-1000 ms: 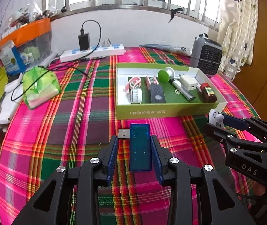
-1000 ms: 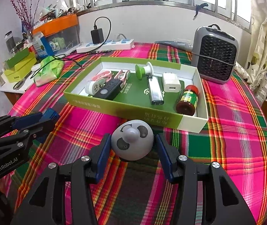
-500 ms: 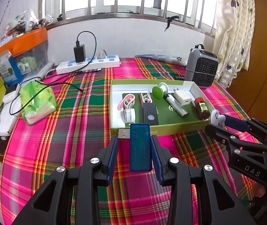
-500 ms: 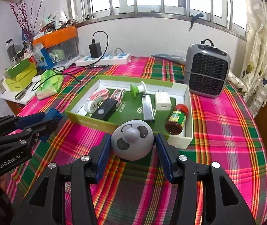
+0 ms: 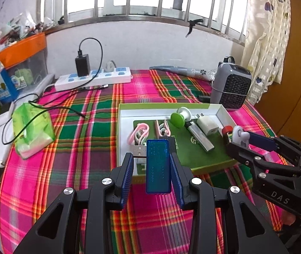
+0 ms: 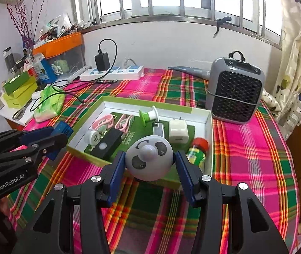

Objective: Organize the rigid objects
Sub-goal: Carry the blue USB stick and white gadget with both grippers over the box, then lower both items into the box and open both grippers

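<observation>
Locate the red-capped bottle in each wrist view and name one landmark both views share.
Left wrist: red-capped bottle at the tray's right end, partly hidden behind the right gripper.
Right wrist: bottle lies in the tray's near right corner, just right of the held grey round object.
Shared landmark: grey heater.

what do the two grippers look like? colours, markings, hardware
Both match: matte black angular linkage frames with triangular cutouts, round silver bolt heads at the pivots, and blue ribbed pads lining the fingers. The left gripper carries white "GenRobot.AI" lettering on its side, readable in the right wrist view. The right gripper shows white "DAS" lettering on its body in the left wrist view. No cables or sleeves visible.
</observation>
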Demonstrator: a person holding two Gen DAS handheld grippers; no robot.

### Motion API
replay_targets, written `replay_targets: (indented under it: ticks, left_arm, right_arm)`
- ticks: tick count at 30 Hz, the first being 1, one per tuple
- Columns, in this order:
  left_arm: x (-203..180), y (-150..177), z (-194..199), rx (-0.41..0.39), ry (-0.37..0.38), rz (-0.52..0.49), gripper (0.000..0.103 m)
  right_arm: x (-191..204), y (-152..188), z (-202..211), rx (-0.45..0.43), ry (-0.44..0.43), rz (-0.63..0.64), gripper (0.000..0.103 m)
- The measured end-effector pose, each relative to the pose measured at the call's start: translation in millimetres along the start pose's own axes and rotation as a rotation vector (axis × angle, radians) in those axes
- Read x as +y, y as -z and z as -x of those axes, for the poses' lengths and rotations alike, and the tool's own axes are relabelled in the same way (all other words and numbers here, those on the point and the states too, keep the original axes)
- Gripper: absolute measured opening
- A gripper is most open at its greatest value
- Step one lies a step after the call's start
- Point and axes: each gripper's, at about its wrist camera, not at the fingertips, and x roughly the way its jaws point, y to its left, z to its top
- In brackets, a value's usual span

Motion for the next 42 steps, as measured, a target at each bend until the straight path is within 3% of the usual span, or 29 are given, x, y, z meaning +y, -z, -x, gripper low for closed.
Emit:
replay_targets:
  ticks: [20,42]
  left_arm:
    - [-7.5,-20.0,-50.6,0.05,0.01,-0.026,0.033]
    - [-2.4,-19.4,-74.6,0.094,0.011,-0.008,0.033]
  right_arm:
    - [-3.3,-13.3,-55.7,0.077,-0.038,0.017,0.05]
    - [2.0,-10.2,-78.8,0.112,-0.018,0.07,0.05]
